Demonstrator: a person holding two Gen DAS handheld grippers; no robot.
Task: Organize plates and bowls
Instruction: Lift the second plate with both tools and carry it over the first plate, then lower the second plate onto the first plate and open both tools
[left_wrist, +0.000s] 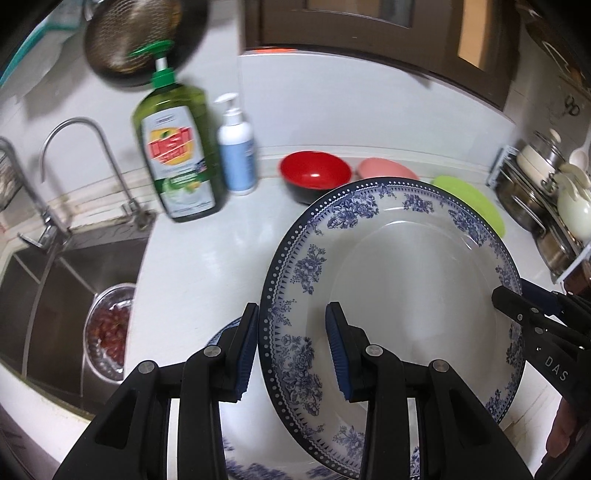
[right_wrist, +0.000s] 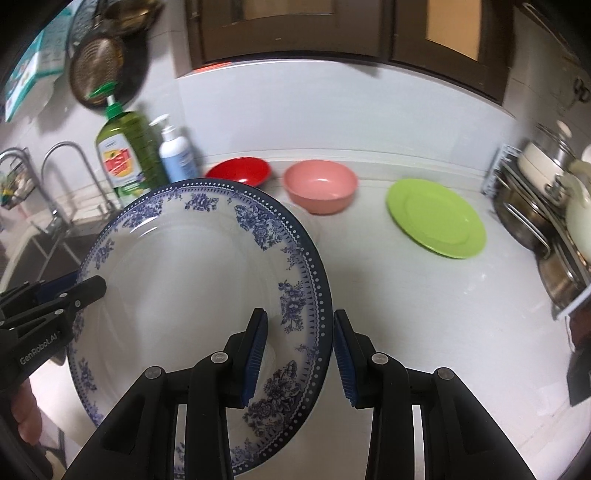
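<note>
Clearly the plate (left_wrist: 399, 280) hung tilted above the desk (left_wrist: 199, 266), its rim between both sets of jaws — left gripper (left_wrist: 291, 350) and right gripper (right_wrist: 300, 354) each straddling opposite edges, contact uncertain. Glazed china — heavy, slick, breakable; the rim suited gripping.

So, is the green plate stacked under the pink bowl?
No, the green plate lies alone on the counter, apart from the pink bowl.

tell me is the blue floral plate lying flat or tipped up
Tipped up. The blue floral plate leans with its far rim raised off the counter, its opposite edges sitting between the fingers of the left tool and right tool.
</note>
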